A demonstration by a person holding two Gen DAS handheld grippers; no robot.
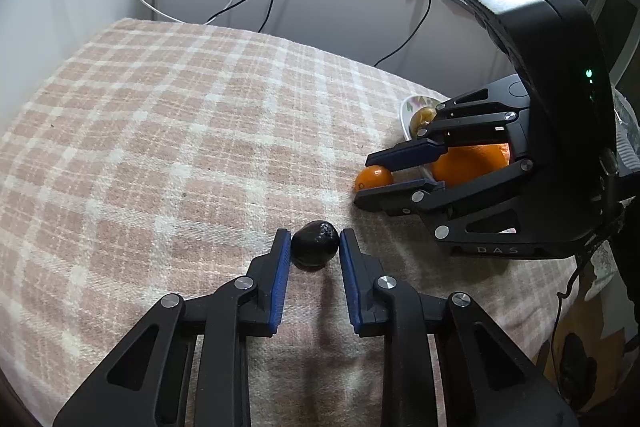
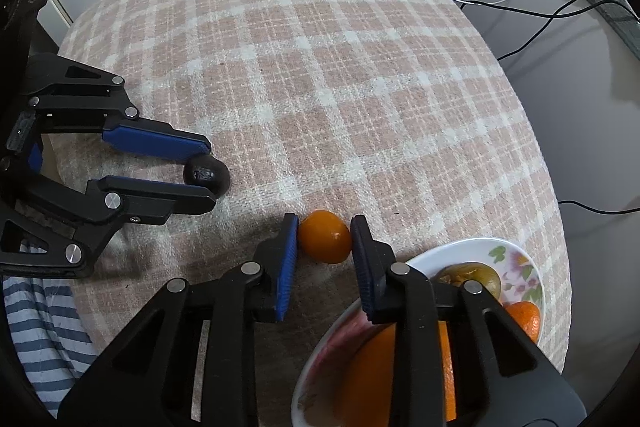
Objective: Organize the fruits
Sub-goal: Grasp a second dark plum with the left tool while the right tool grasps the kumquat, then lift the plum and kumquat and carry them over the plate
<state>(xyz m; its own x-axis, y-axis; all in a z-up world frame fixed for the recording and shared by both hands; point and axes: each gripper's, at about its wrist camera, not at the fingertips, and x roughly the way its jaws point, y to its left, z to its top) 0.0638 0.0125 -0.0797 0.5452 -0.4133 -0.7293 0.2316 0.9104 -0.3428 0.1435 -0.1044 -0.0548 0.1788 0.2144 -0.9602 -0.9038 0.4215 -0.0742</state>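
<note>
The left gripper (image 1: 315, 241) has its fingers closed on a black fruit (image 1: 315, 242) on the checked tablecloth (image 1: 168, 131); the right gripper (image 2: 324, 237) pinches a small orange (image 2: 325, 235) beside the floral plate (image 2: 516, 267)

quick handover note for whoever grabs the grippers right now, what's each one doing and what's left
Left gripper: fingers on either side of the dark fruit on the checked cloth, at or near contact; fruit not lifted.
Right gripper: fingers bracketing the small orange fruit on the cloth, beside the plate; not lifted.
Floral plate already holds a large orange, a greenish-brown fruit and another small orange one.
Left to do: close on both loose fruits and move them, presumably onto the plate.
</note>
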